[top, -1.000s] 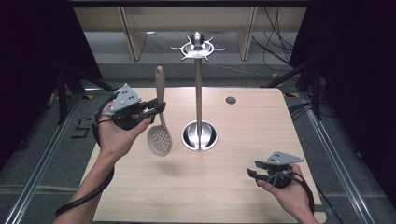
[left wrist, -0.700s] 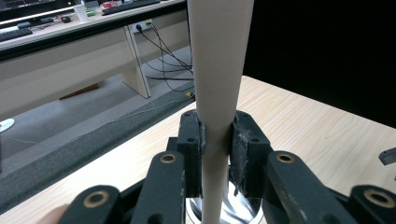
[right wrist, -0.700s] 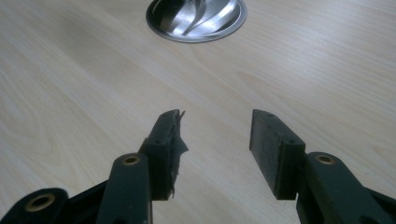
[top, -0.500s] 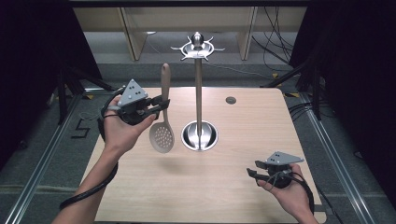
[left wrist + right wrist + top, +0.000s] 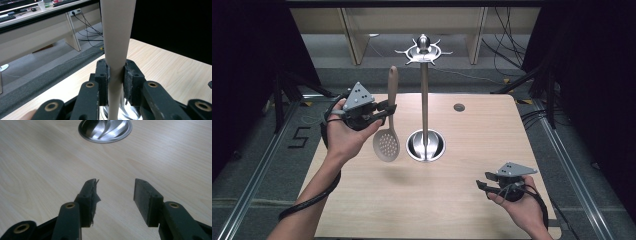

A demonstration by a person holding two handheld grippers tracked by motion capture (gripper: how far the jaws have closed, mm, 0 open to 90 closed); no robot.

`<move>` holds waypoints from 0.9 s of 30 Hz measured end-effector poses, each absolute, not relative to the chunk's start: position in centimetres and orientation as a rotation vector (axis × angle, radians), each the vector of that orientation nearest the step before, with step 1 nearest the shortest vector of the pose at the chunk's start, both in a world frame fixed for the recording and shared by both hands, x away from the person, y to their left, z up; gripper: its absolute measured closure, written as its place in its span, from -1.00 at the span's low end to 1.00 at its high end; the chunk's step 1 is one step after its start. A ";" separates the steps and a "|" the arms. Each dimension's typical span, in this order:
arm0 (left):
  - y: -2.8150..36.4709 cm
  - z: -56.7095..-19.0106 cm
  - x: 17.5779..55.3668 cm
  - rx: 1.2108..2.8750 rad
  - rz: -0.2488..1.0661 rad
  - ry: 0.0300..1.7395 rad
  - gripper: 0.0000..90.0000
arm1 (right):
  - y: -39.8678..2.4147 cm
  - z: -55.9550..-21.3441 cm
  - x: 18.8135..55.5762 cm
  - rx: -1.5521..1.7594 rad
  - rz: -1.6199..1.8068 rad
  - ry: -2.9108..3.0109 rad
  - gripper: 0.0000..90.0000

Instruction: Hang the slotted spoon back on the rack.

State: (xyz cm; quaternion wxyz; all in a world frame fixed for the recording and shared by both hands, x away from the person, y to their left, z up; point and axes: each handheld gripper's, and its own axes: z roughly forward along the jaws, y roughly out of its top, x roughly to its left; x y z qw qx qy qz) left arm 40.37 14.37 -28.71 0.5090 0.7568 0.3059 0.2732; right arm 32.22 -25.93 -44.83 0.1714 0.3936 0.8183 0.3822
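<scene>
- Over the last second the left gripper (image 5: 382, 111) had carried the beige perforated skimmer spoon with the long handle (image 5: 388, 131) from the left part of the table towards the tall steel utensil stand with a ring of hooks at its top (image 5: 424, 95), and the spoon had gone from a slight tilt to nearly upright, bowl down.
- Its jaws were clamped on the handle (image 5: 115, 62), pads pressed on both sides in the left gripper view.
- The spoon hung clear of the light wooden table (image 5: 472, 210), just left of the stand's round base (image 5: 426, 145); I judged that hanging it was the step in hand, not yet done.
- The right gripper (image 5: 484, 184) rested near the table's right front corner, jaws apart and empty (image 5: 115, 195).
- The handle's tip was too small to make out a hanging hole; the left gripper view cut off both the handle's top and the spoon's bowl.
</scene>
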 end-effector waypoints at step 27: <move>13.7 -28.1 41.2 1.855 0.659 0.718 0.66 | -25.8 -44.8 32.1 1.153 1.099 2.319 0.19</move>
